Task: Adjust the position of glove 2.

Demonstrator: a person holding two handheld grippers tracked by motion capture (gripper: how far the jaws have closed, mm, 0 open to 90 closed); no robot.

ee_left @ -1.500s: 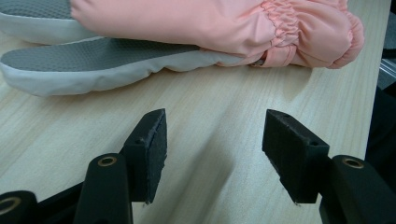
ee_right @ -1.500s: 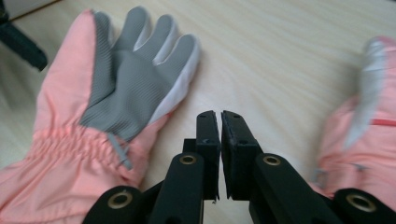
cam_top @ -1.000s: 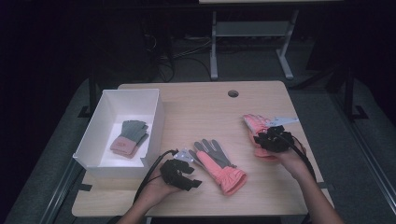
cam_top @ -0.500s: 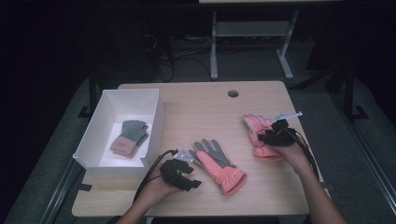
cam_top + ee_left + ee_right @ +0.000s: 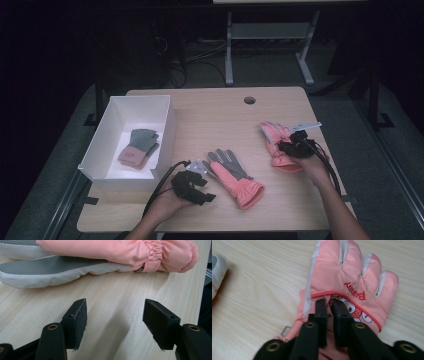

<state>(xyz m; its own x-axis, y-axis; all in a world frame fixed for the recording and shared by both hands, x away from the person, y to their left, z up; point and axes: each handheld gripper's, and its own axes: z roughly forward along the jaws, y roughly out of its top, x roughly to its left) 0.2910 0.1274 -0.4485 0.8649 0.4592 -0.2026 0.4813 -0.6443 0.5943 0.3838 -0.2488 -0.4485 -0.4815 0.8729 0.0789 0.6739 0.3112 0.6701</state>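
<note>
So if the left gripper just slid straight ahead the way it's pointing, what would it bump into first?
Probably the pink glove lying palm-up across its path: the left gripper has open jaws over bare table, and the glove's grey-and-white side lies straight ahead.

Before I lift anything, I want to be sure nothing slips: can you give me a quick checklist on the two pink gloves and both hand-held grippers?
1. Right hand-held gripper pinching the pink glove on its back: ok; the jaws have just been closing and meet on the fabric.
2. Enough fabric caught to hold: cannot tell.
3. Left hand-held gripper open and holding nothing: ok.
4. Left jaws reaching the palm-up glove: not ok; it lies apart, ahead of them.
5. White box has room: ok; one grey-and-pink glove lies inside.
</note>
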